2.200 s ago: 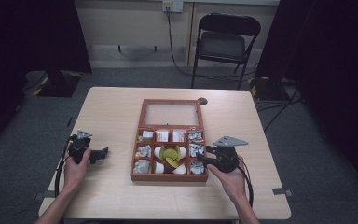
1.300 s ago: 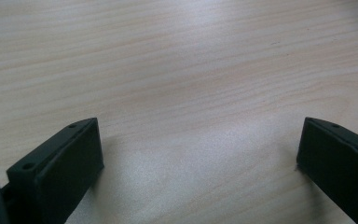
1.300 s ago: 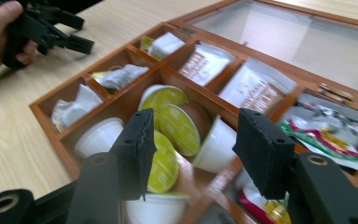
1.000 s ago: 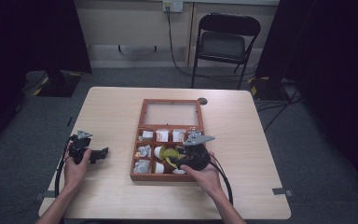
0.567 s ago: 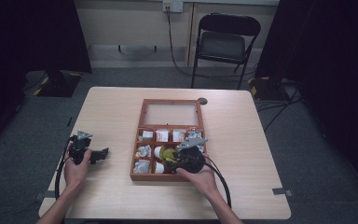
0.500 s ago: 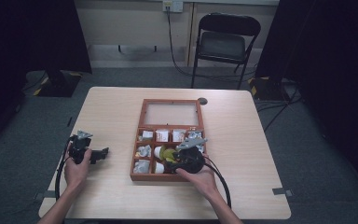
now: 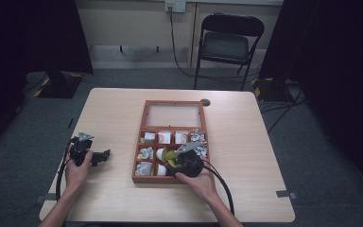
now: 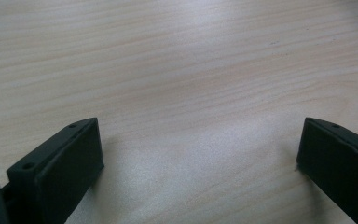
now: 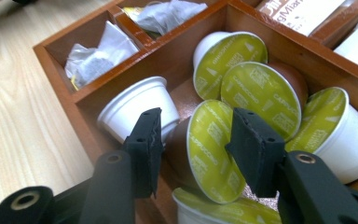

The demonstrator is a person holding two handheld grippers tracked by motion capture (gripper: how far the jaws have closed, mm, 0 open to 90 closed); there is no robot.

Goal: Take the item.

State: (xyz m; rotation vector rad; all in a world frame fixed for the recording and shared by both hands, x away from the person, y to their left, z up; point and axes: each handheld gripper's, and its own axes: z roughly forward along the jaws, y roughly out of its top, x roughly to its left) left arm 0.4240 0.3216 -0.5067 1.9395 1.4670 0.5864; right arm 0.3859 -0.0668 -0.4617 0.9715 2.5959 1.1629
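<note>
The right hand-held gripper (image 9: pixel 193 137) has just been closing — now pinching a green-lidded brown capsule (image 9: pixel 205 149) — in the wooden box (image 9: pixel 81 100).

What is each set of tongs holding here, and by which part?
The right tongs, jaws just closing, clamp a brown coffee capsule across its body and green foil lid. The left tongs stand open, holding nothing.

Glossy foil-lidded capsule (image 9: pixel 213 150); varnished wood box (image 9: pixel 79 100); matt table (image 8: pixel 177 70).

High camera overlooks the table (image 7: pixel 246 142); gripper cameras sit close above it, sharing its wood.
</note>
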